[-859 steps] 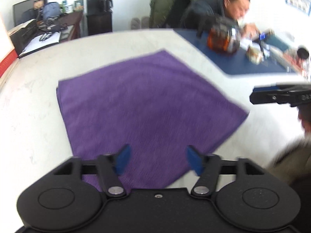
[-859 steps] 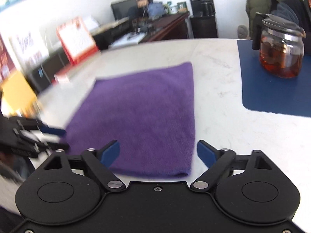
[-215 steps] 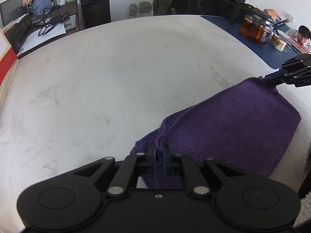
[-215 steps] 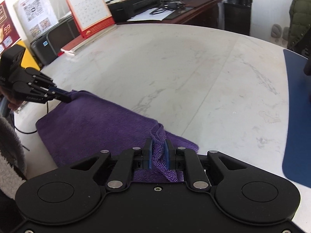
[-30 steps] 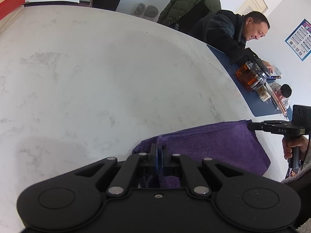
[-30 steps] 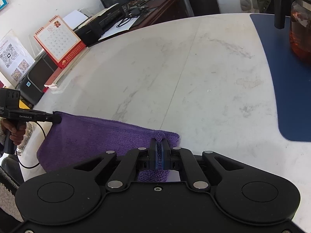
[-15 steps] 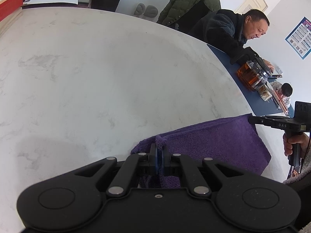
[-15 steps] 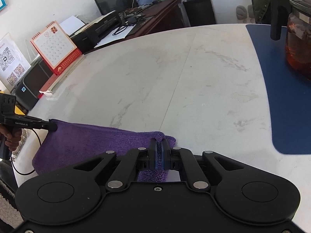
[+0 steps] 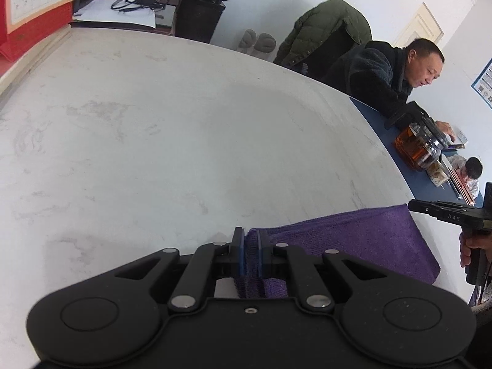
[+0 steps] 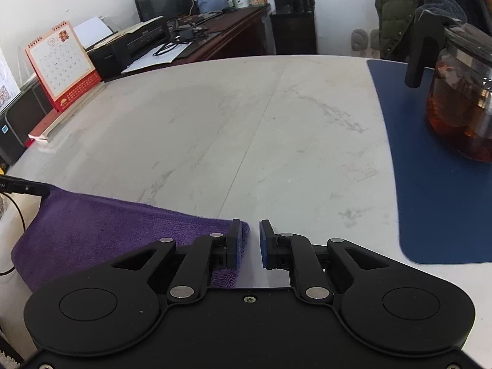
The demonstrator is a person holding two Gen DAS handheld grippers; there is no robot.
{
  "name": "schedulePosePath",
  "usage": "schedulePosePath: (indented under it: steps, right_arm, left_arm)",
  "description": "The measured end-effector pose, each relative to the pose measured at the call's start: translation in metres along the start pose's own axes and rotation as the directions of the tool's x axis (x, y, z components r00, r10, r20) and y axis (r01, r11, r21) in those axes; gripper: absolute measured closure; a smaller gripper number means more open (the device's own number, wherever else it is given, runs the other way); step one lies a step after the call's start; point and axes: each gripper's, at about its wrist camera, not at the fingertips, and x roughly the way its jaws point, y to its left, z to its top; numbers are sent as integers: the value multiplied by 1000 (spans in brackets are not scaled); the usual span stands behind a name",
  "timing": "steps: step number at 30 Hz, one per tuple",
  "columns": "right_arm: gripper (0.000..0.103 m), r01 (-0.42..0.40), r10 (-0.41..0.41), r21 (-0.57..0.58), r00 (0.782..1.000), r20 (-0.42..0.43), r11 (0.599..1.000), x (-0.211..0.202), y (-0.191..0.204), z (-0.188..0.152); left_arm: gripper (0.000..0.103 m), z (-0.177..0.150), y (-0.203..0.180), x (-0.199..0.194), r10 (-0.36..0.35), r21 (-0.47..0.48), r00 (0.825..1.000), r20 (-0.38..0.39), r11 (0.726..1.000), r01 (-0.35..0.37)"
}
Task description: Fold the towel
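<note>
The purple towel (image 9: 353, 240) lies folded on the white marble table near its front edge. My left gripper (image 9: 250, 253) has its jaws slightly parted with the towel's left corner still between the blue pads. My right gripper (image 10: 249, 243) is open; the towel's right corner (image 10: 243, 229) lies by its left pad, free of the jaws. The towel (image 10: 107, 227) stretches to the left in the right wrist view. The right gripper also shows at the right of the left wrist view (image 9: 413, 205), and the left gripper at the left of the right wrist view (image 10: 44, 191).
A blue mat (image 10: 430, 169) with a glass teapot (image 10: 461, 101) lies to the right. A man (image 9: 399, 73) sits at the far right. A red desk calendar (image 10: 61, 67) and a printer (image 10: 132, 49) stand beyond the table's left edge.
My right gripper has opened and let go of the towel corner. My left gripper's jaws have parted slightly around the other corner. The towel now rests flat on the table.
</note>
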Motion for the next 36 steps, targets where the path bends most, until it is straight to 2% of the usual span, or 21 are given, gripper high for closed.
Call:
schedulePosePath:
  steps: [2,5,8,10,14,17,20,21,25,26,27,29,30,33,34,36]
  right_arm:
    - [91,29,-30,33,999,36,999,-10,-5,0]
    - [91,21,-24,49,998,66,999,-23,-6,0]
    - [91,-61,64,-43,996,68,997,-34,16,-3]
    - [91,-127,133,-128,990,39,984,-33,38,-9]
    - [89,-250,242,-343,968,-67,905,-9,98,-27]
    - [89,-317,289,-435,948,-130,843,11,130,-34]
    - [89,-331,296,-503,943,-152,798,30,148,-35]
    - [89,-328,293,-514,944,-150,793,34,150,-34]
    - [89,-266,252,-472,963,-93,841,42,131,-22]
    - [89,-230,224,-436,972,-66,870,43,119,-17]
    - [94,-213,213,-385,976,-45,898,45,105,-13]
    - [92,-174,179,-288,984,-7,942,47,79,-6]
    - [84,-135,142,-268,990,5,954,48,72,-4]
    - [82,-37,43,-201,999,26,979,48,58,0]
    - [82,-24,30,-184,999,32,983,45,58,1]
    - [82,-47,59,-184,996,64,982,33,65,-1]
  left_arm:
    - [97,0,-1,-9,17,-3,1000,20,1000,-17]
    - [97,0,-15,-27,7,36,999,49,999,-9]
    - [97,-1,-37,-34,-48,92,998,40,995,44]
    - [97,-5,-58,-26,-103,147,995,-13,984,104]
    - [97,-15,-96,10,-114,286,987,-115,947,143]
    - [97,-23,-111,37,-127,356,981,-147,918,173]
    - [97,-28,-107,56,-83,374,985,-154,917,136]
    - [97,-28,-101,56,-83,357,986,-144,925,130]
    - [97,-29,-74,51,-80,256,992,-99,961,104]
    - [97,-28,-70,50,-80,232,993,-90,968,99]
    - [97,-28,-65,48,-80,207,993,-81,974,96]
    - [97,-26,-55,45,-67,153,996,-60,985,75]
    - [97,-24,-55,43,-49,142,997,-52,988,56]
    - [97,-20,-62,31,-26,144,999,-25,989,30]
    - [97,-19,-64,28,-35,150,999,-22,988,37]
    - [97,-17,-75,22,-75,171,997,-20,982,77]
